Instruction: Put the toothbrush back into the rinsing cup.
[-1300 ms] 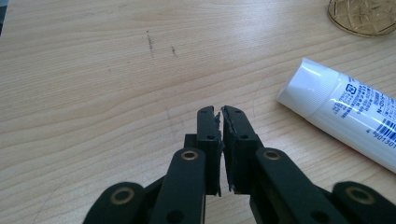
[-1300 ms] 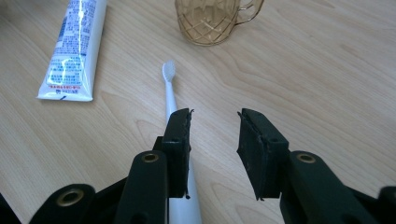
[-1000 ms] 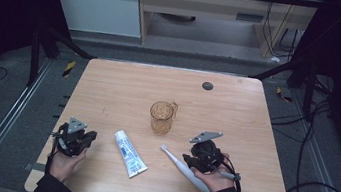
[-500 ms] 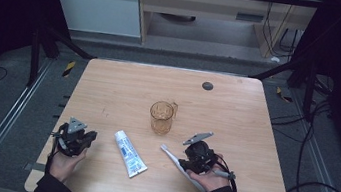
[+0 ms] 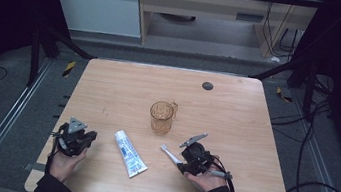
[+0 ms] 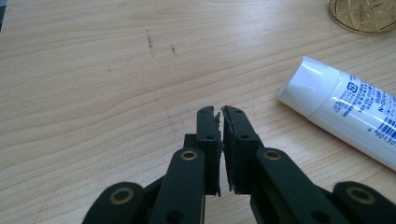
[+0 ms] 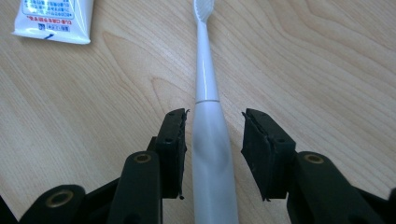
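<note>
A: Right gripper status?

B: Sitting low near the bench's front edge, right of centre. Its fingers have just been opening; toothbrush is lying between them, a gap showing on both sides in the right gripper view, so nothing is pressing on it.

A: Where's the brush pointing?

B: Head is pointing away from the gripper, toward the toothpaste tube. The handle's rear end is running off the bottom of the right gripper view and is hiding under the gripper in the high view.

A: Left gripper?

B: Resting near the front left corner, fingers pressed together on nothing. Tube cap is lying just to their right in the left gripper view, apart from them; the tube's tail is getting cut off by that picture's edge.

A: Anything else?

B: Amber glass mug is standing mid-bench. Small dark disc near the back edge, too small to identify.
</note>
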`<state>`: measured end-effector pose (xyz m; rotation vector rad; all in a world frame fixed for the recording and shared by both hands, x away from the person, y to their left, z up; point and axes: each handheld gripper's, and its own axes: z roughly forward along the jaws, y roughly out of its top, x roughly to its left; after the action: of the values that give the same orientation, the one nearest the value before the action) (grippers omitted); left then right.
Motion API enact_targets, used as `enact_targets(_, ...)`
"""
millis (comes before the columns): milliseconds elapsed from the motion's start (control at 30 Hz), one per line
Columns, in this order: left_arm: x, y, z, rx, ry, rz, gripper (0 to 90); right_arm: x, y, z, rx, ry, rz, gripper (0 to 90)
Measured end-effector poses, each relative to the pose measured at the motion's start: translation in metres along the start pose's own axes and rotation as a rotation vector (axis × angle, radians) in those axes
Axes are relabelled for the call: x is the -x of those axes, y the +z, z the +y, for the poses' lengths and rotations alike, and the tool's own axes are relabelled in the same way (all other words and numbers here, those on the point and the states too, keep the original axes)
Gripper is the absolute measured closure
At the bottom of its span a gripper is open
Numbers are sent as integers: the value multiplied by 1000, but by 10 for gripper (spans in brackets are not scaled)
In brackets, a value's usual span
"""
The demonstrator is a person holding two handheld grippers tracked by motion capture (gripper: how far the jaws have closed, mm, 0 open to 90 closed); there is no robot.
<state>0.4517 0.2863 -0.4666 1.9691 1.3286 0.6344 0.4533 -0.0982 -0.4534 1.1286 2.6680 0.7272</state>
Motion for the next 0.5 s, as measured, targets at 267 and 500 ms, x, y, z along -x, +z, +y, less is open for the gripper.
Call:
enact_targets(267, 0, 0, 0, -1, 0, -1, 851, 0, 7, -2, -28, 10, 4, 592)
enact_targets(500, 0, 0, 0, -3, 0, -1, 852, 0, 14, -2, -51, 7, 7, 593)
